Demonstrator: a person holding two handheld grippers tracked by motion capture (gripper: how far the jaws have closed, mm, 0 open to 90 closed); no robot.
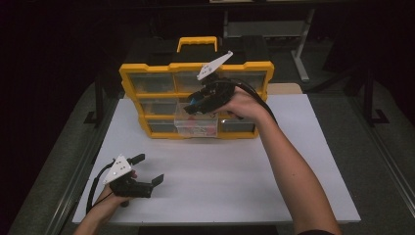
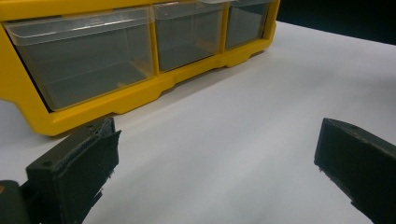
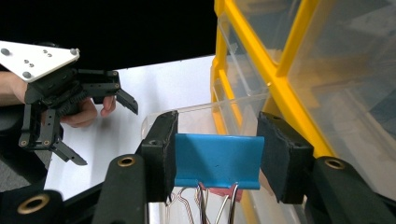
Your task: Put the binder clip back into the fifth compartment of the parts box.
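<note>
Backdrop: dark room, white table (image 1: pixel 274 166) lit in the middle.
Organizer: yellow drawer cabinet (image 1: pixel 147 73) stood upright at the table's far edge, one clear drawer (image 1: pixel 195 125) pulled out of its lower middle slot.
Right gripper (image 1: pixel 193 104): hovered over that open drawer, fingers clamped on the blue binder clip (image 3: pixel 217 161) across its long axis, wire handles hanging down.
Key relation: clip sat directly above the drawer mouth, so a straight release looked likely.
Left gripper (image 1: pixel 149 171): fingers wide apart, empty, resting well away near the front edge.

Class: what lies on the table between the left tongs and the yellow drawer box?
Nothing: in the high view, bare white table separates the left tongs from the yellow drawer box.
</note>
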